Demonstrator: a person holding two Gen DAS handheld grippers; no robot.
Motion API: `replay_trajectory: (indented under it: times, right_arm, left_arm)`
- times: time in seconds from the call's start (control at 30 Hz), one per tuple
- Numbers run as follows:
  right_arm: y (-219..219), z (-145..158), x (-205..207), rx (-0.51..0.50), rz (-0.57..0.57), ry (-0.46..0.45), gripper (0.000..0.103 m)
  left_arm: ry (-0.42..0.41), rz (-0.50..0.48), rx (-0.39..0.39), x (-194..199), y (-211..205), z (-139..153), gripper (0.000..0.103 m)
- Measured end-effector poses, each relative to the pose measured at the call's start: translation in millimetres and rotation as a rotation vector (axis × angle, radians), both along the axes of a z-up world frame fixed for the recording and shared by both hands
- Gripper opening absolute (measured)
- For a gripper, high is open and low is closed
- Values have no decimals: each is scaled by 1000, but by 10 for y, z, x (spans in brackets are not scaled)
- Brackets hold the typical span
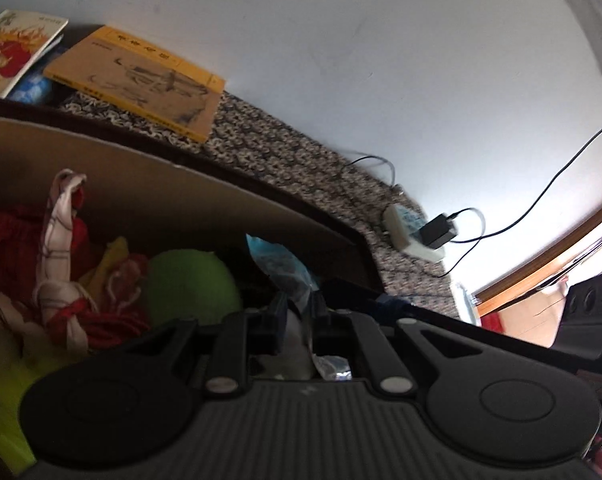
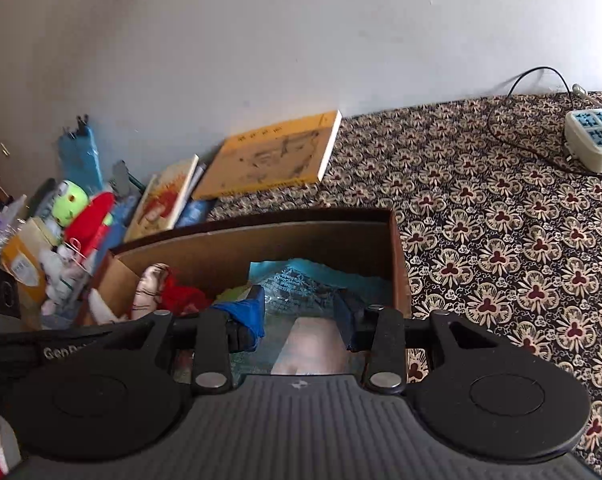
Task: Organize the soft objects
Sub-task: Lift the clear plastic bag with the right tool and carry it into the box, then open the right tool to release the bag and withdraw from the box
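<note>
Step in hand, by the look of it: lowering a soft packet into the box [image 2: 261, 236] at centre frame, on the patterned carpet [image 2: 501, 240]. Best done by keeping the packet over the bare right half of the box, clear of the brown wall, and letting go only once low inside, so nothing catches the rim or spills out.

Left gripper [image 1: 297, 316], low centre of the left view: jaws close together, clamped on a crinkly clear-and-blue bag [image 1: 279, 264] poking up between them. Right gripper [image 2: 301, 320], low centre of the right view: jaws apart, straddling a blue plastic packet [image 2: 301, 280] with a pale thing inside; touching or not, cannot tell.

Box contents, largest first: blue packet at right; green plush [image 1: 189, 288] in the middle; red fabric [image 2: 181, 296] at left; a striped cloth toy [image 1: 57, 240] tied with red, standing at far left; yellow-green cloth at the lower left edge.

Outside the box: yellow book [image 2: 277, 160] and picture book [image 2: 165, 204] above it, power strip [image 2: 593, 140] at upper right, a green-and-red toy [image 2: 81, 212] in clutter at far left.
</note>
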State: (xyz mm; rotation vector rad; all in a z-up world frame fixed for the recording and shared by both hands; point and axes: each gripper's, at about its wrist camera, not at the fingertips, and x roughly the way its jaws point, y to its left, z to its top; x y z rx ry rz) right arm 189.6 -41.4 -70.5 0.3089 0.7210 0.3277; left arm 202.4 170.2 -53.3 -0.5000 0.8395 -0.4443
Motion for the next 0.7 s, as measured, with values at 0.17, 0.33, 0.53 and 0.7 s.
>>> replay_trajectory:
  times: [0.17,0.33,0.53,0.7]
  right_arm:
    - [18,-15,85,0,-18,-2,20]
    - [-63,113,14,22,-41,-45,20]
    - [-170,188,-143,47,-81,-65,21]
    - [-238,204,-314,70,-104,-75,21]
  left_arm:
    - [-3,-26,61,12,-54,-36,2]
    - [-22,-14,166,-49,-52,75,19]
    - [-53,22,335,-218,-91,249,40]
    - [-59,45,476,-353,-183,381,44]
